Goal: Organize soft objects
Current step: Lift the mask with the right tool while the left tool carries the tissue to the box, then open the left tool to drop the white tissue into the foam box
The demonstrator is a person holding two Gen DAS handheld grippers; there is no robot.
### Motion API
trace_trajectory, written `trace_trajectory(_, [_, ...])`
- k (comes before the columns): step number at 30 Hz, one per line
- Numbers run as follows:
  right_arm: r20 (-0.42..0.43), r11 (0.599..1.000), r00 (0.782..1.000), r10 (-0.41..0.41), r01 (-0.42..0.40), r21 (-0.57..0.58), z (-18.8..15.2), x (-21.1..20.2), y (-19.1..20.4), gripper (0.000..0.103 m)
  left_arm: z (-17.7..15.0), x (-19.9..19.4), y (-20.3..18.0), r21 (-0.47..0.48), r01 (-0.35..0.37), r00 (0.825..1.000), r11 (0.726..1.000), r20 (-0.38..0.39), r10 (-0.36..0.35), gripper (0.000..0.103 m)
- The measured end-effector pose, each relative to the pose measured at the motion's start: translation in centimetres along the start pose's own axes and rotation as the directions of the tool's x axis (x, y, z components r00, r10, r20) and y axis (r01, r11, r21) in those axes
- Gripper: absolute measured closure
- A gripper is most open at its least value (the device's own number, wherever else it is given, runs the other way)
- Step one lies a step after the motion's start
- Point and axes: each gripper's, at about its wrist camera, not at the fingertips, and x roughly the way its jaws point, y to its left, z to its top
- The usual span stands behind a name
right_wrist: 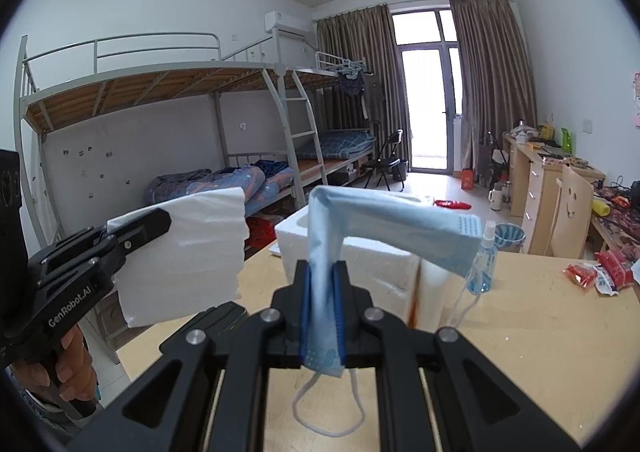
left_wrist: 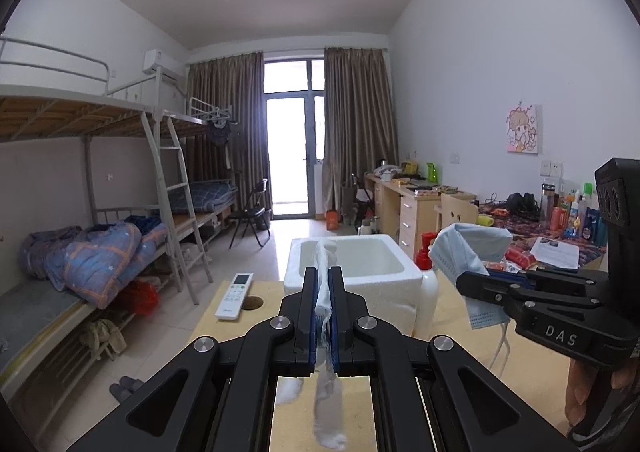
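Left gripper [left_wrist: 323, 280] jaws clamp a white tissue [right_wrist: 188, 252]; right gripper [right_wrist: 323, 276] jaws pinch a blue face mask [right_wrist: 384, 228], near the foam box [left_wrist: 360, 264].

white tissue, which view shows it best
The right wrist view: the white tissue hangs broadside there, its whole sheet visible, pinched at one corner by the left gripper. The left wrist view shows it only edge-on, a thin crumpled strip between that gripper's closed fingers.
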Motion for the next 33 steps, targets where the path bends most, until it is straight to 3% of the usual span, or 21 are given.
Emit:
trace_trajectory(21, [0.01,0.997,0.998,-0.068,0.068,-0.026,3.3,2.6,-0.7,0.089,2.5,4.5,0.4,-0.009,0.056,0.998,0.998,-0.013,-0.057,0.098])
trace_trajectory(33, [0.005,0.994,0.995,-0.098,0.098,-0.05,5.6,5.7,-1.6,0.089,4.0,8.7,1.4,-0.012,0.026,1.0,1.0,-0.011,-0.026,0.098])
